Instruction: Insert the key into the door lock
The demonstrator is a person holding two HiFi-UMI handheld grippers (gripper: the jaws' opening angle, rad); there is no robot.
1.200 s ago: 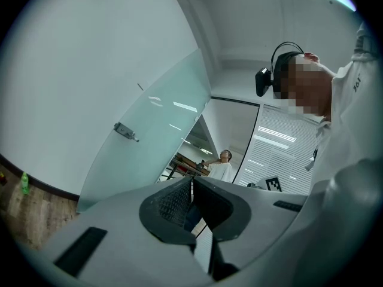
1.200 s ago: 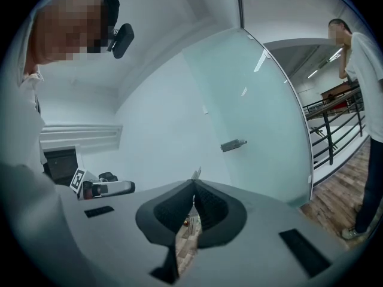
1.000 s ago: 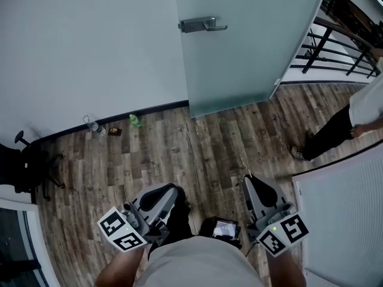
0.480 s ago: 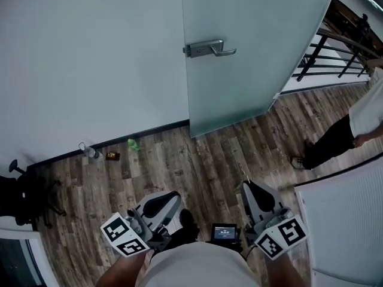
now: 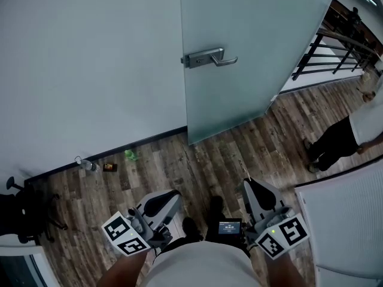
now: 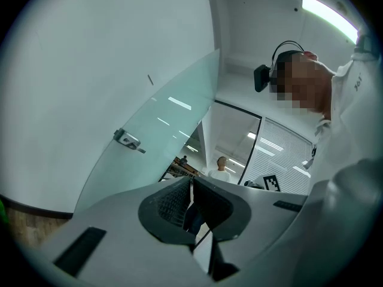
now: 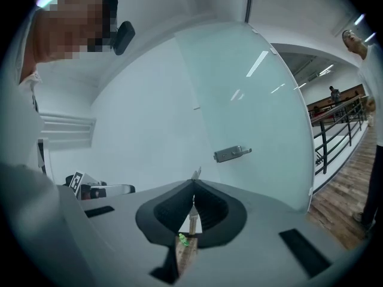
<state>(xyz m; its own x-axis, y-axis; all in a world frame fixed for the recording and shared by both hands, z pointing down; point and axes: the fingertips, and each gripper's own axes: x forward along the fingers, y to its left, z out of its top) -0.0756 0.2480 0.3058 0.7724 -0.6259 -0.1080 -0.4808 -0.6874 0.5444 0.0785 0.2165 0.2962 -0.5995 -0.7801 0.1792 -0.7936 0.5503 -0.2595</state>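
Key: metal, clamped between the pads of the right gripper, whose jaws are clenched on it. The tip is seen protruding past the jaw tips. In the head view the key is made out only as a thin sliver ahead of that gripper, at about 5 o'clock from the lever handle and well apart from it.

Left gripper: jaws pressed together, nothing gripped between them. It is held low at 7 o'clock in the head view, beside the wearer's torso.

Frosted glass door: pale green. The lever handle and its lock plate are mounted near the door's left edge, just beside the white wall; a keyhole cannot be made out at this size.

Small screen device: seen at the wearer's waist, between the two grippers.

Wood-plank floor: three items are lined up along the skirting at 10 o'clock from the left gripper, namely a clear plastic bottle, a small brown item and a green item (none identifiable further).

Black office chair: placed at 8 o'clock in the head view.

Black railing: visible past the door at 2 o'clock.

Second person: standing on the floor at 3 o'clock, in dark trousers.
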